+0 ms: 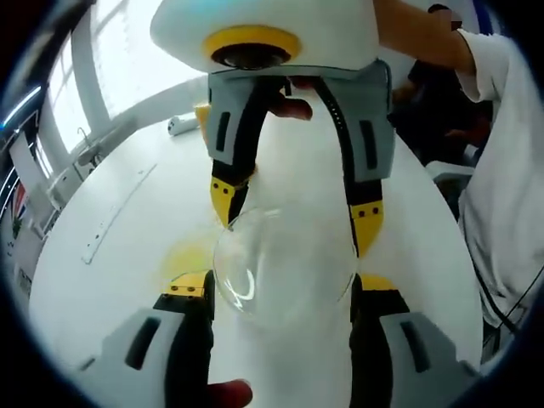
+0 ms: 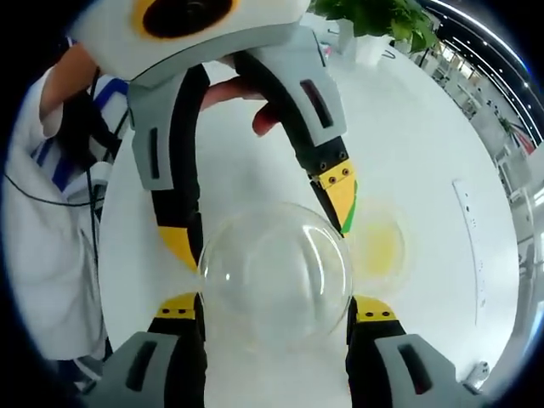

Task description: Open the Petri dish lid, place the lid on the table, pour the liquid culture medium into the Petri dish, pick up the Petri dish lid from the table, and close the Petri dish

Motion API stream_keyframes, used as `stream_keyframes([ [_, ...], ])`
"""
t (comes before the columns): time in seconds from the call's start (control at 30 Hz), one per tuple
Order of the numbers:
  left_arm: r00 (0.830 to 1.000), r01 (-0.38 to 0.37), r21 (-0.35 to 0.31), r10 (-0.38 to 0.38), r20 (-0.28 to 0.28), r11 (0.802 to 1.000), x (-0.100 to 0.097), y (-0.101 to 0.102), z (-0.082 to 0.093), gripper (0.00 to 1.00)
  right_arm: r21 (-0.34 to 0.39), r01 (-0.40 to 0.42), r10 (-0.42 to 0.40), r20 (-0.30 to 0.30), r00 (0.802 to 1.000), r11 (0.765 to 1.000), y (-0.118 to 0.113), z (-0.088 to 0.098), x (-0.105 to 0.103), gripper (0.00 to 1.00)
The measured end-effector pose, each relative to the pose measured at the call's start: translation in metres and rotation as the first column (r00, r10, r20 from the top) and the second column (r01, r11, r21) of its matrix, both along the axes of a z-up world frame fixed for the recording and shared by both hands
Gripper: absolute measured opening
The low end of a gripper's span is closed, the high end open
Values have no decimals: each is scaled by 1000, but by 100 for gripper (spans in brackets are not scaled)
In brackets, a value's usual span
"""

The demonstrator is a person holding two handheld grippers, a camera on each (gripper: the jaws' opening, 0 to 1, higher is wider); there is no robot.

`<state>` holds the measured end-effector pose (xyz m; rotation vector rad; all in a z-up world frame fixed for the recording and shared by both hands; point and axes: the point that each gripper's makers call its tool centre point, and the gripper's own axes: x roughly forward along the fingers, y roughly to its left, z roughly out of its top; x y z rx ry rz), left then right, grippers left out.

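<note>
A clear round Petri dish lid (image 1: pixel 285 263) (image 2: pixel 276 276) hangs above the white table between two grippers that face each other. My left gripper (image 1: pixel 280 285) rises from the bottom of the left gripper view, its yellow-tipped jaws pressed against the lid's two sides. My right gripper (image 1: pixel 295 212) comes from the top there, its tips on the lid's far rim. In the right gripper view my right gripper (image 2: pixel 276 308) flanks the lid closely and the left gripper (image 2: pixel 259 221) reaches in from above. A Petri dish with yellow medium (image 2: pixel 378 246) (image 1: pixel 183 255) sits on the table beside them.
The round white table (image 1: pixel 110 280) stretches away under the lid. A small white object (image 1: pixel 180 125) lies near its far edge. A flat strip (image 2: pixel 472 246) lies on the tabletop. A person in a white shirt (image 1: pixel 501 195) stands close by. A green plant (image 2: pixel 382 21) stands beyond the table.
</note>
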<state>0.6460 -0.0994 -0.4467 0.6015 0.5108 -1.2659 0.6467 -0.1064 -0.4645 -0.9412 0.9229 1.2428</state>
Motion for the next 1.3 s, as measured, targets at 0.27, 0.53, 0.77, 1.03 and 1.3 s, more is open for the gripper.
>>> stream_keyframes([
  [0.27,1000,-1,0,1,-28,1000,-14,-1,-12,56,-6,-3,3,-32,999,1000,0,-11,-4,62],
  [0.53,998,1,-18,-2,-56,1000,-25,-3,-12,56,-4,-4,4,-55,998,1000,-4,-10,-10,62],
  [0.77,997,-6,-23,4,-74,1000,-36,-1,-17,56,-12,-12,11,-70,997,1000,-2,-16,-23,62],
  [1.03,997,-10,-22,8,-78,1000,-45,0,-21,56,-21,-14,13,-68,998,1000,-1,-18,-40,62],
  [1.3,996,-22,-22,20,-86,1000,-50,0,-24,56,-31,-19,17,-67,998,999,-1,-20,-46,62],
])
